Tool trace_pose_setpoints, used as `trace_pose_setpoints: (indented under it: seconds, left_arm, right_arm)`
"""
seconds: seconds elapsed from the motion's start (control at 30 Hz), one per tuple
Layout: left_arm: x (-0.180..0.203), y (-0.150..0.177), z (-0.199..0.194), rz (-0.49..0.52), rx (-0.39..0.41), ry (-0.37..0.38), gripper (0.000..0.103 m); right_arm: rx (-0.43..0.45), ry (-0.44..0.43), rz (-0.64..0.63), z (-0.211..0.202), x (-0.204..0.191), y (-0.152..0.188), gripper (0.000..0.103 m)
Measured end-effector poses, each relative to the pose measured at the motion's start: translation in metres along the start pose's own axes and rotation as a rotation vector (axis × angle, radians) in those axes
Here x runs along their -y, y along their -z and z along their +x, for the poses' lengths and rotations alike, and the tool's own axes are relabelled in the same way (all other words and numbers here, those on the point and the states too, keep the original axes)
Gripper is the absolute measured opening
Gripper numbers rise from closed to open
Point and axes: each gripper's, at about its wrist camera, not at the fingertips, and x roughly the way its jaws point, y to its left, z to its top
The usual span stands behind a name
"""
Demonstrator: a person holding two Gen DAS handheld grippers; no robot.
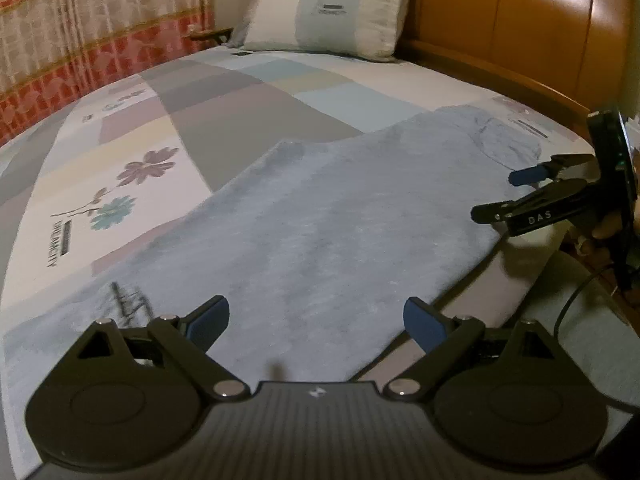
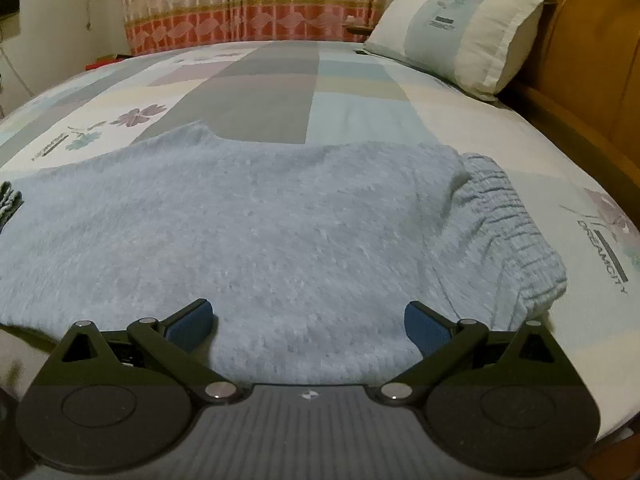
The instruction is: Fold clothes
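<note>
Both spread claws (image 1: 316, 320) (image 2: 310, 322) hover over blue garment (image 2: 260, 220).

Patchwork-sheeted bed (image 2: 260, 92), pillow (image 2: 460, 32), wooden headboard (image 1: 520, 20), red-banded lace curtain (image 2: 248, 4).

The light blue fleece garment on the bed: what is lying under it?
Under the light blue fleece garment lies the patterned bedsheet, visible around its far and right edges. Whether anything else lies beneath cannot be seen, because the fabric covers that area. Nothing rests on top of it.

Your right gripper (image 2: 308, 322) hangs wide open over the fluffy light-blue garment (image 2: 256, 232) spread flat on the bedsheet (image 2: 360, 92).
</note>
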Motion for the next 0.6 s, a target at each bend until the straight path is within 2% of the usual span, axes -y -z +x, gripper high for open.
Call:
trace_pose_setpoints:
  seconds: [0.13,0.33,0.5,0.6]
  left_arm:
    - [0.017,-0.011,0.016,0.033,-0.009,0.015,0.094]
    - [0.036,-0.021,0.048,0.008,-0.035,0.057,0.094]
    - [0.039,-0.015,0.084,-0.037,-0.084,0.051,0.096]
    - [0.032,-0.014,0.086,-0.109,-0.080,0.073,0.098]
  right_arm:
    - [0.000,-0.016,0.009,-0.003,0.006,0.003,0.103]
    - [-0.011,-0.037,-0.006,-0.007,0.010,0.004,0.103]
    - [-0.009,-0.047,-0.003,-0.005,0.013,0.004,0.103]
    - [-0.009,-0.051,-0.009,-0.005,0.013,0.004,0.103]
